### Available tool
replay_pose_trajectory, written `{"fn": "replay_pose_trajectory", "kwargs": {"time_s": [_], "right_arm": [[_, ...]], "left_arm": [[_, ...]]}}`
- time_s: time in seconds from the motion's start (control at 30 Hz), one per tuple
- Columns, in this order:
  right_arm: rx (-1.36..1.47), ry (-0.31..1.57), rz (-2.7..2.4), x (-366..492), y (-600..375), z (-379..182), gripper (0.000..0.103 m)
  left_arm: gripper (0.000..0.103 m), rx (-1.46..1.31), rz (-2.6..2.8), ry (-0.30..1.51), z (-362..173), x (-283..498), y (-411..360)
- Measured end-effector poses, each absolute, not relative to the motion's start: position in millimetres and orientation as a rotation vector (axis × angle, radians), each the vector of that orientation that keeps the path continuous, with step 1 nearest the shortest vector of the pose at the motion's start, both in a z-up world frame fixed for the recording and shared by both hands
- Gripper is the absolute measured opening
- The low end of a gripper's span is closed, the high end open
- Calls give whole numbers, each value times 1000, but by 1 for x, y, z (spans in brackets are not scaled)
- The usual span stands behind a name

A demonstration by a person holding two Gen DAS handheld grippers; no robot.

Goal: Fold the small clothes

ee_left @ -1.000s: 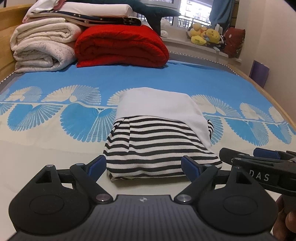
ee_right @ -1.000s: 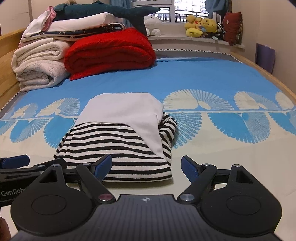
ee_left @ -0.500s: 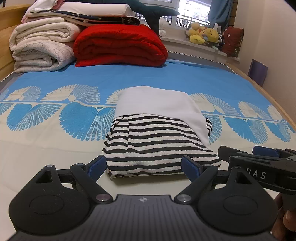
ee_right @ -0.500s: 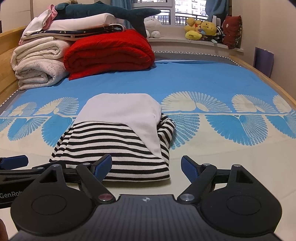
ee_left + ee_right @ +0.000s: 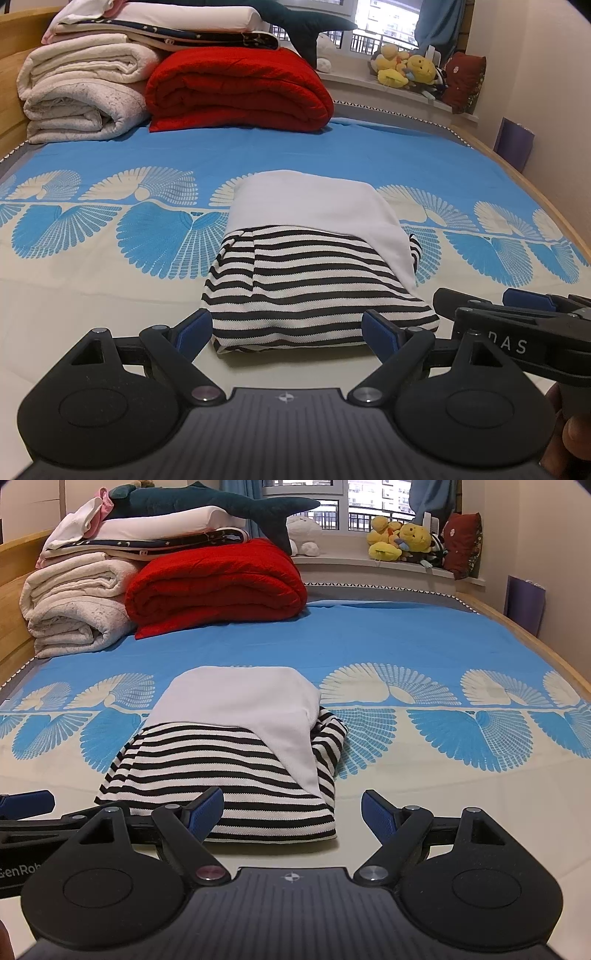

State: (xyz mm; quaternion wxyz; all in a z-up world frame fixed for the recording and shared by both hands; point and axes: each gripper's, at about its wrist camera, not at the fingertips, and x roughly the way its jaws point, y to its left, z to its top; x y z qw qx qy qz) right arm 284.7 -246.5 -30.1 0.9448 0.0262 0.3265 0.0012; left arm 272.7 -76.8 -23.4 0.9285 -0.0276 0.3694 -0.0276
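The folded striped-and-white garment [image 5: 317,280], lying on the bedsheet [image 5: 92,295] at twelve o'clock of the wide-open, empty left gripper [image 5: 284,332] and right gripper [image 5: 291,814], looks light, soft and floppy, best pinched at its near folded edge.

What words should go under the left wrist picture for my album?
Folded striped garment on the bedspread, just beyond the open left gripper.

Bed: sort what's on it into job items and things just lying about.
Job:
striped garment, folded
left claw, open
right claw, open

Lying about:
red quilt
white blankets
shark plush
soft toys
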Motion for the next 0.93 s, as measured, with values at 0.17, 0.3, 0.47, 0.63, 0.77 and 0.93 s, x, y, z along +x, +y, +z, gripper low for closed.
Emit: {"fn": "replay_pose_trajectory", "kwargs": {"time_s": [0.17,0.3,0.47,0.63,0.77,0.93], "right_arm": [[53,666,1,284,-246,-30,83],[53,666,0,284,-246,-30,83],[52,665,0,284,-246,-30,83],[52,665,0,284,-246,-30,83],[53,665,0,284,-245,-30,83],[53,666,0,284,-246,-30,83]], "left_arm": [[91,-58,-56,757,-24,273,-77],[91,-60,-56,759,-24,273,-77],[91,-65,-54,760,-25,272,-79],[91,-67,-53,763,-25,272,-78],[91,-71,-54,764,-25,272,-78],[91,-76,-51,767,-26,273,-79]]}}
